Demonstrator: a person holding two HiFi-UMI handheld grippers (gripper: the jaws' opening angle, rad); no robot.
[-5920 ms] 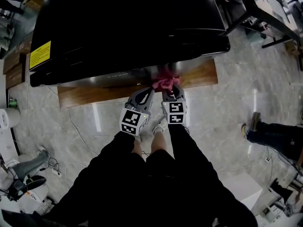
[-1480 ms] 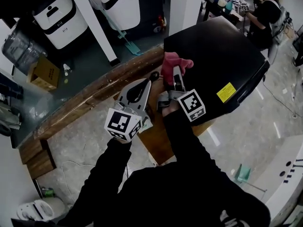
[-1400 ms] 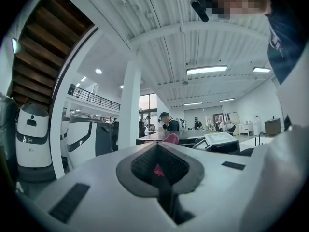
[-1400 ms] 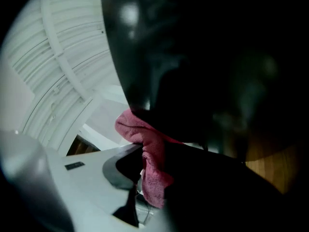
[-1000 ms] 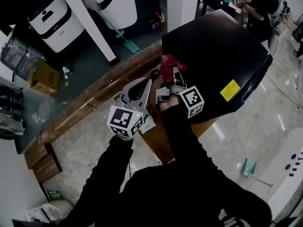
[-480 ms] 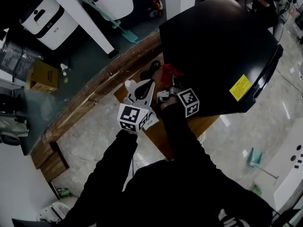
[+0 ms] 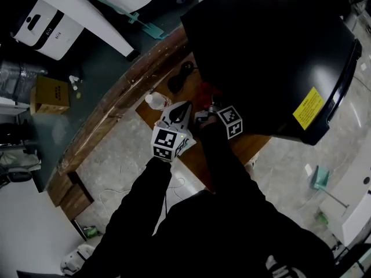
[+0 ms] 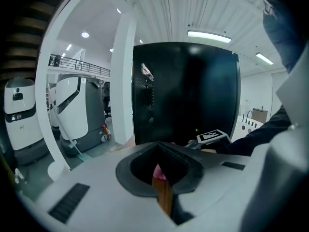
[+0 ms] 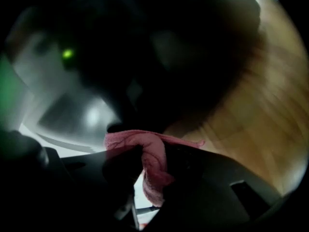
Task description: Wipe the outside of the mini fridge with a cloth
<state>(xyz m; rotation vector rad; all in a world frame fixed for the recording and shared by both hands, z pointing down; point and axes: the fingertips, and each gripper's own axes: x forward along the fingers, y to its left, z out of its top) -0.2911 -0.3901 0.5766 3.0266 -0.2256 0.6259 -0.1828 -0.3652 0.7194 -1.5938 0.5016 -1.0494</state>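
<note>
The black mini fridge (image 7: 266, 51) stands on a wooden platform (image 7: 258, 142). My right gripper (image 7: 210, 100) is shut on a pink cloth (image 7: 207, 90) and holds it low against the fridge's side, near the platform. In the right gripper view the cloth (image 9: 149, 151) bunches between the jaws of that gripper (image 9: 145, 153), with dark fridge surface above and wood (image 9: 260, 105) to the right. My left gripper (image 7: 186, 105) hovers just left of it, jaws shut on nothing. The left gripper view shows its tips (image 8: 160, 146) pointing at the fridge (image 8: 193, 91).
A clear bottle (image 7: 155, 101) and a black cable (image 7: 178, 83) lie on the platform by the grippers. A long wooden beam (image 7: 110, 114) runs along the floor at left. White machines (image 7: 40, 19) and a cardboard box (image 7: 49, 94) stand beyond it.
Both grippers have dropped from the fridge's upper edge down its side toward the platform, the cloth going with the right one. The head view has swung over them.
</note>
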